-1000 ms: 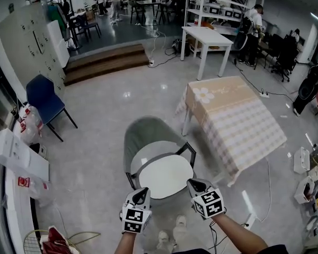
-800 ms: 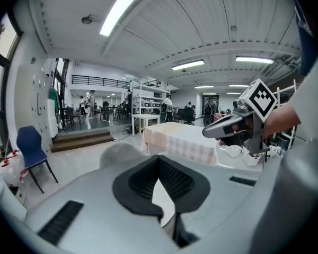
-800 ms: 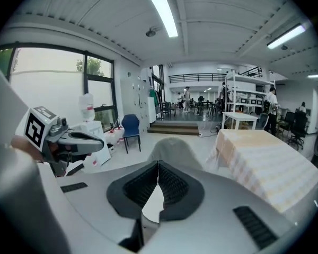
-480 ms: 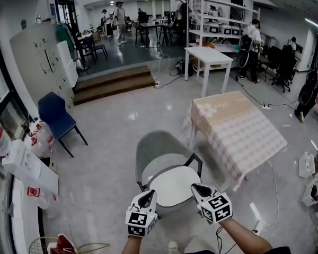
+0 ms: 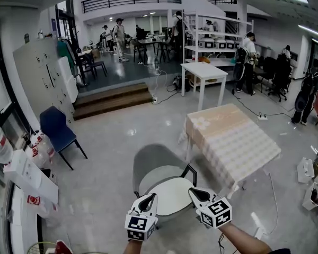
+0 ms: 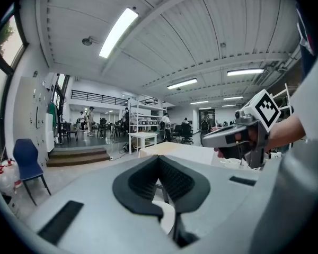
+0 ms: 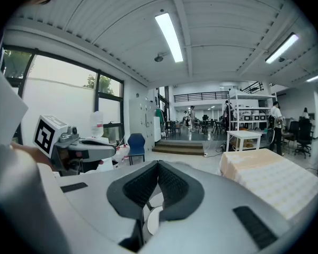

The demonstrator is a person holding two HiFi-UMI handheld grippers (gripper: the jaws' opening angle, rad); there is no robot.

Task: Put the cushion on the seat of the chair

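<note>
Both pairs of jaws are pressed together with nothing gripped between them, as each gripper view shows. Left gripper [image 5: 148, 198] and right gripper [image 5: 196, 193] hang side by side over the near edge of the chair [image 5: 155, 162]. They point forward and only slightly downward. The right forearm [image 5: 245, 240] reaches in from the bottom of the head view. The round white cushion [image 5: 171, 194] lies flat on the chair's seat, in front of its grey backrest, just beyond and below both sets of tips. Right of the chair stands a table with a checked cloth [image 5: 233, 142].
</note>
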